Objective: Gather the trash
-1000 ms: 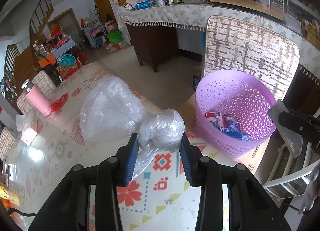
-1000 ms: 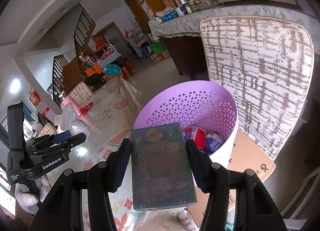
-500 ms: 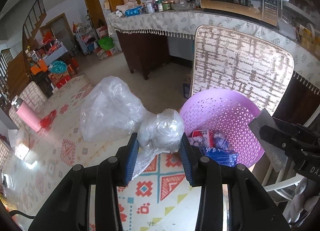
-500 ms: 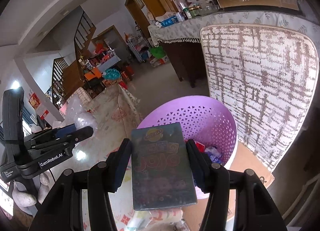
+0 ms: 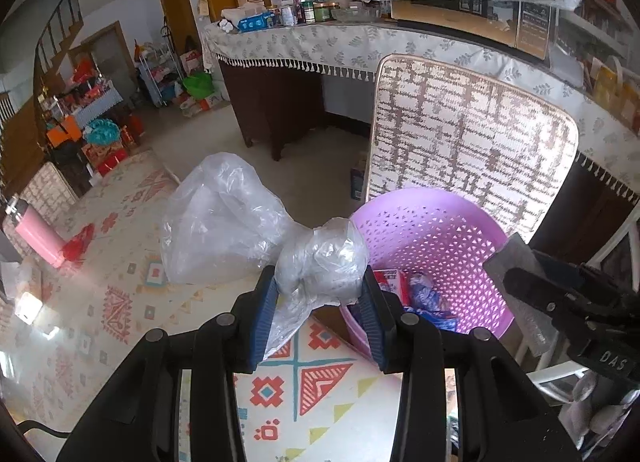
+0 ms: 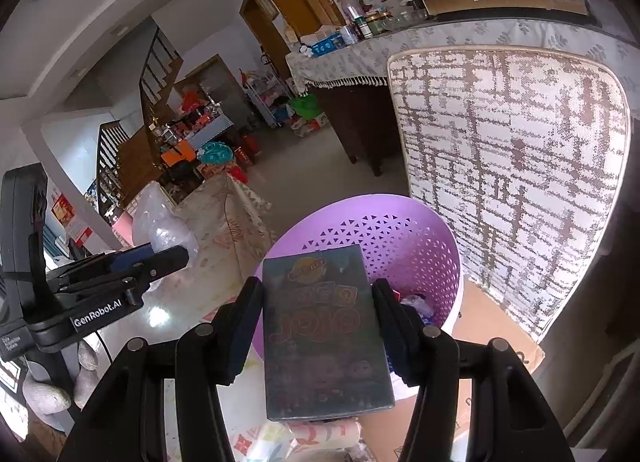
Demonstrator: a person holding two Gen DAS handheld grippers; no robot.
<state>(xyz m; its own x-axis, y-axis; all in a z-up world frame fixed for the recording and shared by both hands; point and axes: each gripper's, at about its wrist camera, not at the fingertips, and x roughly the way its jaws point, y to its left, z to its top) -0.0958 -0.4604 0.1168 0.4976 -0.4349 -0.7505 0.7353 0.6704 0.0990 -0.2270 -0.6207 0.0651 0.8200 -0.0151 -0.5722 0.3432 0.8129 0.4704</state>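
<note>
Gripping, left claw [image 5: 320, 294]: blue pads closed narrow on the twisted neck of a clear plastic bag [image 5: 224, 222]; the bag's bulk billows forward and to the left of the fingers, above the patterned table cover [image 5: 296, 374].
Right claw [image 6: 320, 314]: closed on a dark flat snack packet [image 6: 324, 334], one finger pressed to each long edge; the packet is held face-up over the near rim of the basket.
Basket [image 5: 432, 230]: lilac, perforated wall, standing just beyond the table edge in front of a woven chair back [image 5: 472, 134].
Basket contents, left view: a red-and-white carton [image 5: 390, 282] and blue-and-white wrappers [image 5: 424, 294] lie at the bottom.
Basket contents, right view: mostly hidden behind the packet; only a sliver of wrapper shows beside the right finger.
Base, right view only: basket stands on brown cardboard [image 6: 492, 326].
Cross-sighting, left view: the right claw enters from the right edge, showing the packet only as a grey edge-on slab.
Cross-sighting, right view: the left claw appears at far left, side-on, with the bag bunched behind its tip.
Background, left view: a pink bottle [image 5: 36, 230] lies on the table at far left.
</note>
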